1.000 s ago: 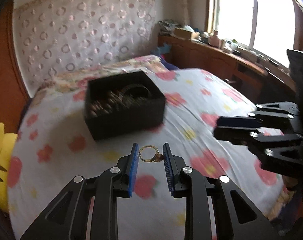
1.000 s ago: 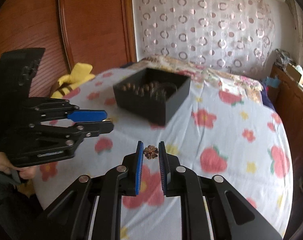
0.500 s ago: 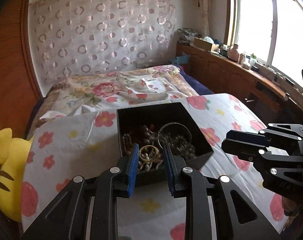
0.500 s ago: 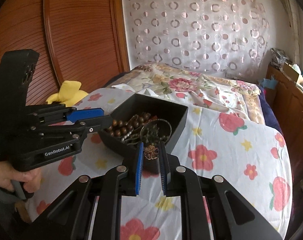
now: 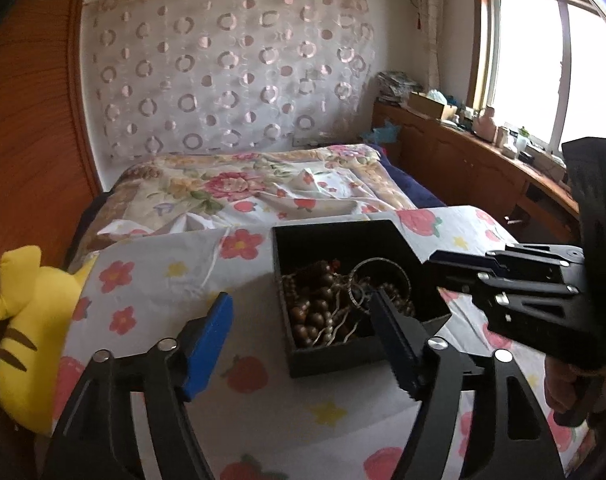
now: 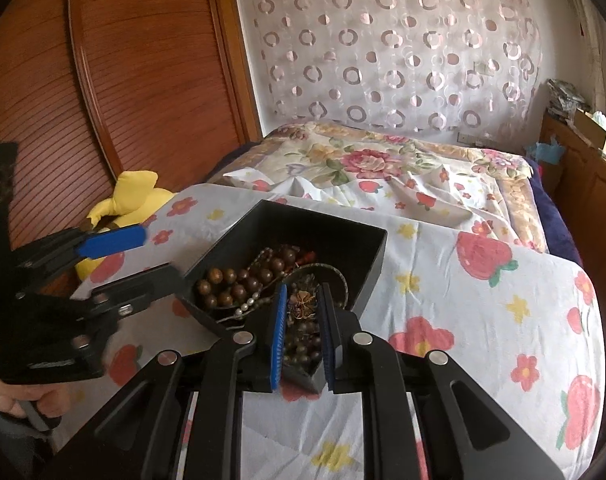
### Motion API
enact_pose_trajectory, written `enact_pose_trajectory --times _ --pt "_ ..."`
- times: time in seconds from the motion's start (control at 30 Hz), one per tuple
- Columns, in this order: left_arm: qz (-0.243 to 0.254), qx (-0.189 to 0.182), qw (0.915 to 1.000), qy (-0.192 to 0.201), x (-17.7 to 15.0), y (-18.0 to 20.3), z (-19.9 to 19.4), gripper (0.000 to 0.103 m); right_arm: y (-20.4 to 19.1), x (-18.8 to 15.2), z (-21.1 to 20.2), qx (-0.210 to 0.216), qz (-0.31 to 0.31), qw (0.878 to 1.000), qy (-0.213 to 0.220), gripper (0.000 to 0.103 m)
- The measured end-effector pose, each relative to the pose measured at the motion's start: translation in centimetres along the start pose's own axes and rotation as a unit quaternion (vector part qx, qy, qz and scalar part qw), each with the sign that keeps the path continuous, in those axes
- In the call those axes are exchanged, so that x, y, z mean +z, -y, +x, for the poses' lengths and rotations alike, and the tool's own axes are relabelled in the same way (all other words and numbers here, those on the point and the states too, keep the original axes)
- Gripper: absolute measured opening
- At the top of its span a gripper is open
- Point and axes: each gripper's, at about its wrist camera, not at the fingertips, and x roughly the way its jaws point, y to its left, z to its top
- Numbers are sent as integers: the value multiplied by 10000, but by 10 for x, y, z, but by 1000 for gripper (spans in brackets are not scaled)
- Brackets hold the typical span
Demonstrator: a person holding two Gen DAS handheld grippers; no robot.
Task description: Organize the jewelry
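A black box [image 5: 387, 236] of jewelry sits on the floral sheet; it holds brown bead strings [image 5: 315, 308], pearls and a bangle [image 5: 379, 280]. My left gripper [image 5: 303, 332] is open wide and empty, just in front of the box's left part. My right gripper [image 6: 301, 306] is shut on a brown flower-shaped brooch [image 6: 303, 304] and holds it over the near right part of the box [image 6: 367, 240]. The left gripper [image 6: 131, 256] shows at the left of the right wrist view, the right gripper [image 5: 459, 268] at the right of the left wrist view.
A yellow plush toy [image 5: 27, 336] lies at the left edge of the sheet, next to a wooden wardrobe [image 6: 143, 80]. A flowered quilt [image 5: 243, 188] lies behind the box. A wooden counter [image 5: 483, 160] with clutter runs under the window on the right.
My left gripper opened and the gold ring it held is gone from between its fingers. Both grippers moved closer to the box. The right gripper still holds the brooch.
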Motion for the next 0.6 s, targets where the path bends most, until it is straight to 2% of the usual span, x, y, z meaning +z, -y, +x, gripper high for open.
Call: enact_pose_trajectory --times 0.1,0.27,0.33,0.4,0.5,0.57,0.6 --pt "-105 22 9999 84 -7 -5 -13 82 0 -1 -7 -7 30 10000 79 19" --pt "-128 21 9994 309 -18 -3 -38 93 -5 -12 -36 -178 -21 9991 392 34" --pt "-103 24 9990 441 -23 2 -52 95 -7 -18 -53 -252 22 9981 567 45" --pt "-92 41 9986 511 -26 7 -61 95 -10 -23 -69 -218 55 9971 727 51" --pt "-29 65 9981 604 -32 14 -76 95 -14 -34 -95 -262 112 9948 976 70" --pt "42 160 9976 672 -37 19 -85 95 -16 -45 -115 -273 190 9924 1188 77" --pt "88 338 9972 664 -40 23 -89 95 -16 -51 -123 -337 223 9912 1258 84"
